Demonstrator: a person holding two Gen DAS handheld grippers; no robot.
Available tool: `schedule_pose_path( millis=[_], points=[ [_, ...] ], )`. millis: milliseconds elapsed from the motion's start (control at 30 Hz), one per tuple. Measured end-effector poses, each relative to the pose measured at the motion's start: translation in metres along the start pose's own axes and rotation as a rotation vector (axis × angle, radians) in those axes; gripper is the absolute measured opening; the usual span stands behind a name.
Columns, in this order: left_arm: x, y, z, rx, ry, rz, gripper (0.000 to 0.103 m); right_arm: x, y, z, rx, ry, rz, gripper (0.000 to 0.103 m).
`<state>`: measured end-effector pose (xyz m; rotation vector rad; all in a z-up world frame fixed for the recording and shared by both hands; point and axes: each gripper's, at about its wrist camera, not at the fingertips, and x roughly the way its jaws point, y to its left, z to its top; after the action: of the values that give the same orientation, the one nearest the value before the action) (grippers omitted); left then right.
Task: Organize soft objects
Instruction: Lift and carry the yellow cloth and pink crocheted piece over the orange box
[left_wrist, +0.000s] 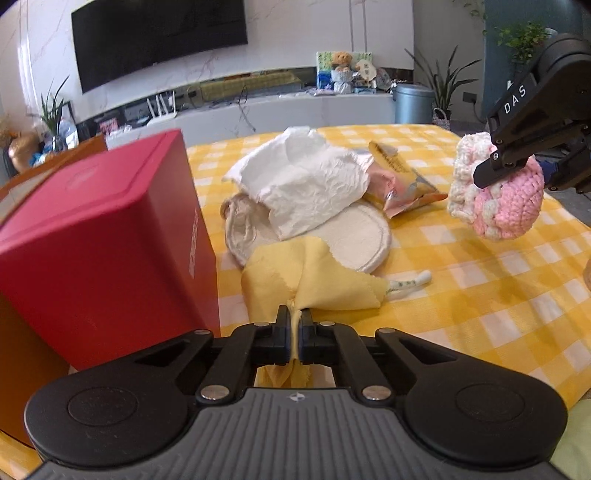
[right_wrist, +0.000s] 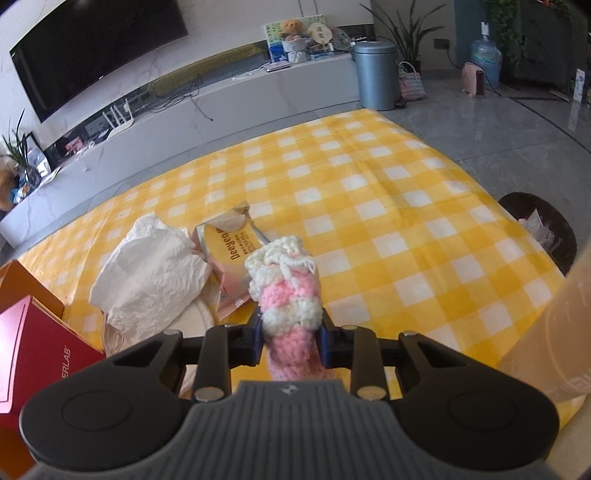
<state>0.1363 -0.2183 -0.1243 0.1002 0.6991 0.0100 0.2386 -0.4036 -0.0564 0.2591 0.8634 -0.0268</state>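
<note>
My left gripper (left_wrist: 294, 325) is shut on a yellow cloth (left_wrist: 306, 280), whose free end drapes forward onto the yellow checked tablecloth (left_wrist: 461, 295). My right gripper (right_wrist: 290, 325) is shut on a pink and white crocheted piece (right_wrist: 284, 284) and holds it above the table; it also shows in the left wrist view (left_wrist: 498, 192), at the right, above the cloth. A crumpled white paper (left_wrist: 306, 177) lies over a round cream pad (left_wrist: 354, 236) and a snack packet (left_wrist: 399, 177) in the middle of the table.
A red box (left_wrist: 99, 236) stands close at the left, inside an orange box (left_wrist: 22, 369). A small white printed item (left_wrist: 410, 282) lies by the yellow cloth. A dark bin (right_wrist: 543, 229) stands on the floor right of the table. A pale cylinder (right_wrist: 554, 325) is close at the right.
</note>
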Motion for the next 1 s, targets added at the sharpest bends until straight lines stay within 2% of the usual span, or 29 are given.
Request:
schedule_pose_path(
  millis=[433,767,1000],
  points=[
    [-0.054,-0.012,0.028,0.05,-0.122,-0.066,0.004,-0.029,-0.013,0.001,0.083,-0.065,0.024,0.027],
    [-0.097,0.008,0.062,0.01,-0.211,-0.088,0.004,-0.064,-0.001,-0.001,0.097,-0.137,0.13,0.027],
    [-0.129,0.046,0.084,-0.068,-0.265,-0.063,0.004,-0.102,0.024,-0.001,0.136,-0.238,0.234,0.027]
  ],
)
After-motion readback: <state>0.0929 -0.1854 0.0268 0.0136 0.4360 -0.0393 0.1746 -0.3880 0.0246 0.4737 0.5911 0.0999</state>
